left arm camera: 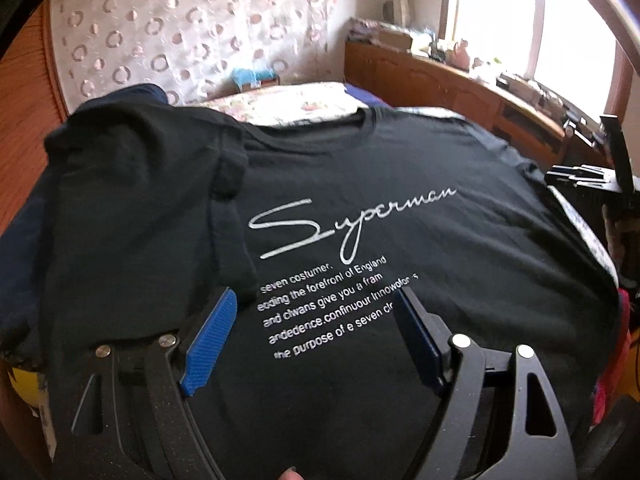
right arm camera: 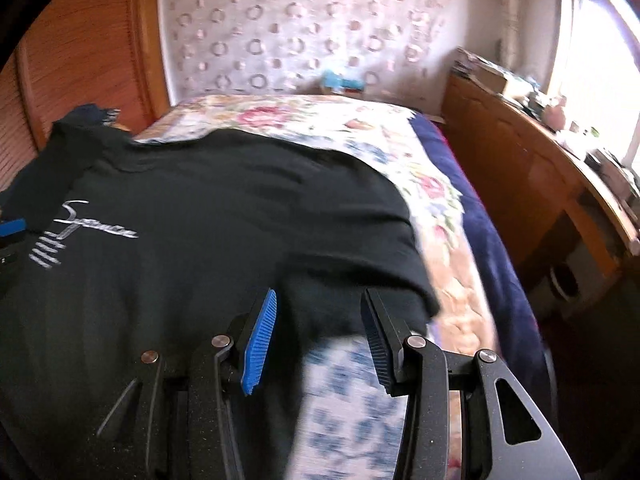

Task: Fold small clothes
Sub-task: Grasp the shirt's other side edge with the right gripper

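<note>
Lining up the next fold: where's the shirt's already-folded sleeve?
In the left wrist view, the folded sleeve lies on the black T-shirt's left side, beside the Superman print.

A floral bedspread (right arm camera: 400, 148) covers the bed beside a cluttered wooden cabinet (left arm camera: 440, 80) (under a bright window (left arm camera: 520, 12)).

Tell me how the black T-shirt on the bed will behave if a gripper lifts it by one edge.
The black T-shirt will probably droop: its left sleeve already lies folded over in soft creases. It looks thin and light, flat on the bedspread. A single pinch would likely drag and bunch it.
</note>
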Demonstrator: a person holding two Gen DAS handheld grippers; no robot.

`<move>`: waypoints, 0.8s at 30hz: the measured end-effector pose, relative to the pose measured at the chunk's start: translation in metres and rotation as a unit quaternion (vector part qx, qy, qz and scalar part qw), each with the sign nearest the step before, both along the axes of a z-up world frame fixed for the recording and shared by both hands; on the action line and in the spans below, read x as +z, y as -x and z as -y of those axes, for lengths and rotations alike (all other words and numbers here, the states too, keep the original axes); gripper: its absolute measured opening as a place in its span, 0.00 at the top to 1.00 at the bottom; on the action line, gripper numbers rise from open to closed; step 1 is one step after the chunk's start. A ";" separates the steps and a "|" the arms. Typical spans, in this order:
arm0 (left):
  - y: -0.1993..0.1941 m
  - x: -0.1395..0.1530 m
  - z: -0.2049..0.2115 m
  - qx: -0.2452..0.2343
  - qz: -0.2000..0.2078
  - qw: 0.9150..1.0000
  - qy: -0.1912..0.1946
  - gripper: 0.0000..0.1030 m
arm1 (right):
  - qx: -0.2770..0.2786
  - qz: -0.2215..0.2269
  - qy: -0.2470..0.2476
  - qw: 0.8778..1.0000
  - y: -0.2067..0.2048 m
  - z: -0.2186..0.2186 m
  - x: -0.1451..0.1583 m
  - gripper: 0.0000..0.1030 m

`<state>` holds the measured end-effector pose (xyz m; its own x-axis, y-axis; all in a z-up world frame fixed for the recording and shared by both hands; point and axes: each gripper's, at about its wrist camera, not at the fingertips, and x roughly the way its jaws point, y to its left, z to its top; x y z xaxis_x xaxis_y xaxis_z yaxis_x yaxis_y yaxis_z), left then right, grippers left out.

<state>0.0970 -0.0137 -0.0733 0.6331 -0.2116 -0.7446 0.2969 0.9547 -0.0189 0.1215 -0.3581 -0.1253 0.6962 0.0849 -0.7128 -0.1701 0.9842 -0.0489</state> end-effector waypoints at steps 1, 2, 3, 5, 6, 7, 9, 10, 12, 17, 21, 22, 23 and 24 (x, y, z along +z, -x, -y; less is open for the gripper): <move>-0.002 -0.002 0.001 -0.002 -0.006 1.000 -0.002 0.22 | -0.007 -0.004 -0.002 1.000 0.000 0.001 -0.002 0.56; -0.005 -0.004 0.003 -0.004 -0.014 1.000 -0.003 0.22 | -0.012 -0.008 -0.004 1.000 -0.001 0.002 -0.003 0.56; -0.008 -0.006 0.005 -0.005 -0.019 1.000 -0.005 0.22 | -0.017 -0.012 -0.004 1.000 0.000 0.002 -0.004 0.56; -0.012 -0.008 0.009 -0.009 -0.026 1.000 -0.013 0.22 | -0.027 -0.020 -0.007 0.999 0.000 0.003 -0.007 0.56; -0.013 -0.010 0.012 -0.012 -0.029 0.999 -0.017 0.22 | -0.031 -0.024 -0.008 0.999 0.001 0.006 -0.008 0.56; -0.015 -0.011 0.014 -0.014 -0.031 0.999 -0.021 0.21 | -0.035 -0.028 -0.011 0.999 0.000 0.003 -0.007 0.56; -0.019 -0.014 0.019 -0.019 -0.036 0.999 -0.029 0.21 | -0.038 -0.032 -0.024 0.999 -0.001 0.002 -0.003 0.56; -0.020 -0.015 0.021 -0.021 -0.036 0.999 -0.029 0.21 | -0.041 -0.030 -0.024 0.998 0.000 0.000 0.000 0.56; -0.023 -0.014 0.023 -0.023 -0.037 0.999 -0.028 0.21 | -0.045 -0.030 -0.021 0.998 0.000 0.001 0.002 0.56; -0.025 -0.018 0.026 -0.040 -0.042 0.998 -0.021 0.08 | -0.046 -0.038 -0.045 0.997 -0.001 -0.004 0.008 0.56; -0.026 -0.020 0.034 -0.057 -0.047 0.997 -0.028 0.00 | -0.043 -0.044 -0.060 0.996 -0.003 -0.001 0.010 0.56; -0.027 -0.020 0.034 -0.057 -0.048 0.997 -0.028 0.00 | -0.043 -0.046 -0.065 0.996 -0.005 -0.002 0.011 0.56; -0.027 -0.020 0.034 -0.057 -0.047 0.997 -0.028 0.00 | -0.042 -0.047 -0.070 0.996 -0.006 -0.001 0.011 0.56; -0.027 -0.020 0.034 -0.057 -0.047 0.997 -0.028 0.00 | -0.042 -0.048 -0.075 0.995 -0.006 0.001 0.011 0.56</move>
